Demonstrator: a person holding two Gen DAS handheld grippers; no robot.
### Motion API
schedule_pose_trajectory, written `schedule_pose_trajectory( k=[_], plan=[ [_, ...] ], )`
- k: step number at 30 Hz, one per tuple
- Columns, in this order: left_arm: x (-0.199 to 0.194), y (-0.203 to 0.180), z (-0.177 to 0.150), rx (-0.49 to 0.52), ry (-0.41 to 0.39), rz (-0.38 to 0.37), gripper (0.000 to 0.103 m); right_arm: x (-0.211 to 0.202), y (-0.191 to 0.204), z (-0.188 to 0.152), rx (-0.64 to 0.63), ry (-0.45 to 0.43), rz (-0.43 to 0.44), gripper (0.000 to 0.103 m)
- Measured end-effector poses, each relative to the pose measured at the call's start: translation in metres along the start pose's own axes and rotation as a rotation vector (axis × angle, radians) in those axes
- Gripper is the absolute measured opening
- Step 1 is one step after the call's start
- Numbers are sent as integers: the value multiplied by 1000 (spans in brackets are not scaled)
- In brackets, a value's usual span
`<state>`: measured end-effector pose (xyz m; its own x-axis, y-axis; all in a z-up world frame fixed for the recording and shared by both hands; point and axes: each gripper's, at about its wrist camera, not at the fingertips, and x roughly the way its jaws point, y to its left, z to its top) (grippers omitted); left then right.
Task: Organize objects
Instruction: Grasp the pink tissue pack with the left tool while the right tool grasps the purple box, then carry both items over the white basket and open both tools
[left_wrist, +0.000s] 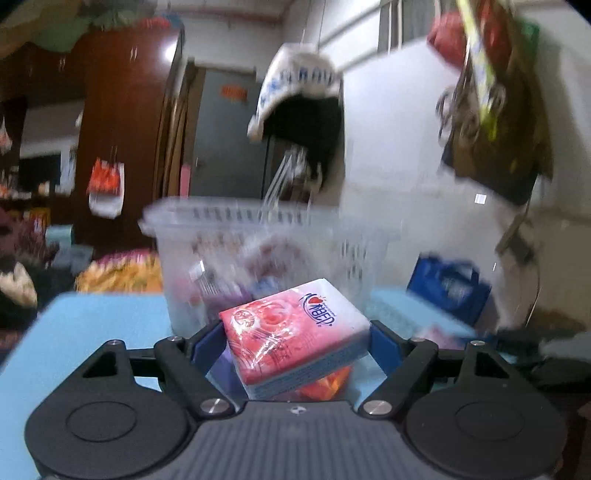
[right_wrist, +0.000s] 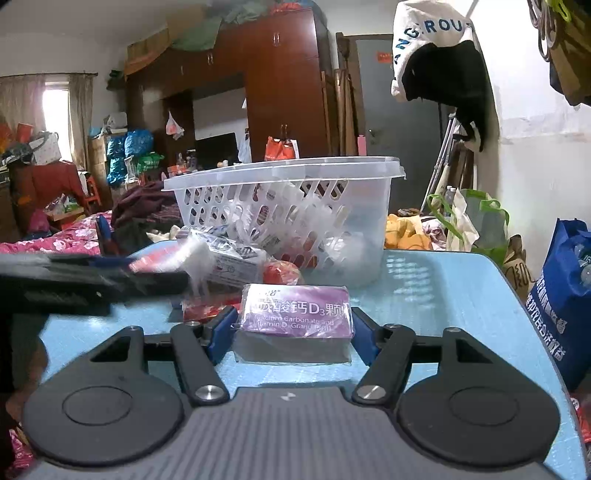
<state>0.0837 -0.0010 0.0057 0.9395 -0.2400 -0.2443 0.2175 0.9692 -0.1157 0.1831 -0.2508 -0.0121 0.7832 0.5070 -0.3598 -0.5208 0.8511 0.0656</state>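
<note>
Tissue pack (left_wrist: 295, 332) in left wrist view – purple box (right_wrist: 295, 314) between fingers (right_wrist: 221, 328) in right

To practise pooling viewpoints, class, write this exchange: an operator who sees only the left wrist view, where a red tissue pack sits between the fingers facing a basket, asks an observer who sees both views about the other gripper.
Operator: What is my right gripper doing?
Observer: The right gripper is closed on a purple box that rests on the blue table.
Operator: Can you read its label?
Observer: Yes, it reads Calcium Carbonate and Vitamin D Granules.
Operator: Anything between that box and the basket?
Observer: A red item lies just beyond the box, in front of the white basket.
</note>
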Motion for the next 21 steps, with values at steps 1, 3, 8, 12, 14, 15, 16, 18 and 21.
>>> schedule_pose_trajectory(
  k=[1, 3, 8, 12, 14, 15, 16, 18, 21],
  plan=[
    [-5, 6, 3, 5, -25, 3, 85, 1, 1, 0, -4, 2, -2, 68],
    [-9, 17, 7, 7, -49, -8, 85, 1, 1, 0, -10, 5, -5, 68],
    [-15, 39, 7, -29, -95, -12, 85, 0, 6, -2, -31, 1, -19, 67],
    [-15, 39, 4, -32, -125, -30, 85, -2, 11, -3, -66, -16, -34, 67],
    [-15, 40, 3, -33, -127, -39, 85, -3, 14, -3, -85, -22, -34, 67],
    [-14, 40, 3, -35, -126, -45, 85, -3, 14, -3, -88, -25, -33, 67],
    [-14, 40, 3, -36, -128, -52, 85, -3, 14, -3, -89, -27, -31, 67],
    [-15, 40, 2, -31, -130, -55, 85, -4, 12, -3, -81, -34, -22, 67],
    [-13, 39, 1, -29, -124, -49, 85, -6, 10, -3, -73, -44, -12, 67]
  ],
)
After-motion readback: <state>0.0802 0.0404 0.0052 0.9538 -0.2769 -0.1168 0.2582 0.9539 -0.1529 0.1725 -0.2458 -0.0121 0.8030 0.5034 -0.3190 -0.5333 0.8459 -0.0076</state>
